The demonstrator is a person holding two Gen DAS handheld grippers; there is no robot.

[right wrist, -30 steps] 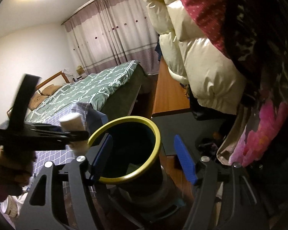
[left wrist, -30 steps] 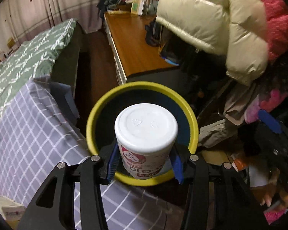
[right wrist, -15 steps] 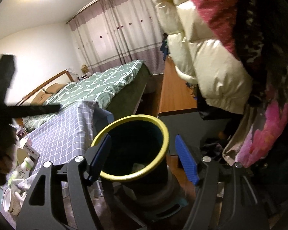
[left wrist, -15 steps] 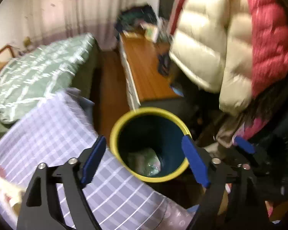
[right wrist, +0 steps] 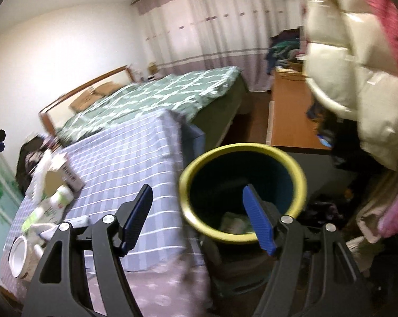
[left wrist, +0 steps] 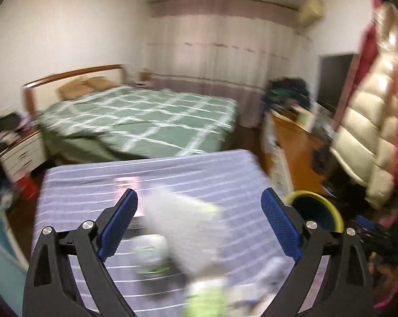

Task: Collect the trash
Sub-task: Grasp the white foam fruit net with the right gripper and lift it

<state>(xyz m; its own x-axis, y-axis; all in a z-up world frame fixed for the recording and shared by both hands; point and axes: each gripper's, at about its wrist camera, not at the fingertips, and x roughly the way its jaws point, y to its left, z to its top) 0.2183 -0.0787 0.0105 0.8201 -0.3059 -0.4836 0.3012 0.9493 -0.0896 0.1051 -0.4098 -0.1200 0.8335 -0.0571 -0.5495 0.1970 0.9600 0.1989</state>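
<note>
**Both claws empty over the checked table, bin at its corner**

The left gripper (left wrist: 197,223) is widening its jaws, ribbed blue pads far apart with nothing pressed between them; it looks across the checked tablecloth (left wrist: 199,169), a lilac fabric with white grid lines pulled flat over a rectangular table. Under and just ahead of those pads the trash is motion-blurred: a pale crumpled mass (left wrist: 183,219), a round white-and-green container (left wrist: 152,257) and a greenish-white bottle shape (left wrist: 206,298), all lying on the cloth.

The right gripper (right wrist: 196,219) stands open too, gripping nothing, its black fingers straddling the table's near right corner and the trash bin (right wrist: 299,174). The bin is a round, dark-walled bucket with a smooth yellow rim, standing just off that corner of the table on the floor side; pale crumpled waste (right wrist: 234,223) lies at its bottom.

At the table's far left end, seen from the right wrist, sit a cardboard box (right wrist: 66,175), a white bottle (right wrist: 62,196) and a white tub (right wrist: 19,257) tipped on its side. The stretch of cloth between that cluster and the bin is bare.

Beyond the table's far edge lies a bed with a green quilt (right wrist: 172,89). To the bin's right, a wooden desk (right wrist: 286,111) and a puffy cream jacket (right wrist: 349,74) crowd close.
</note>
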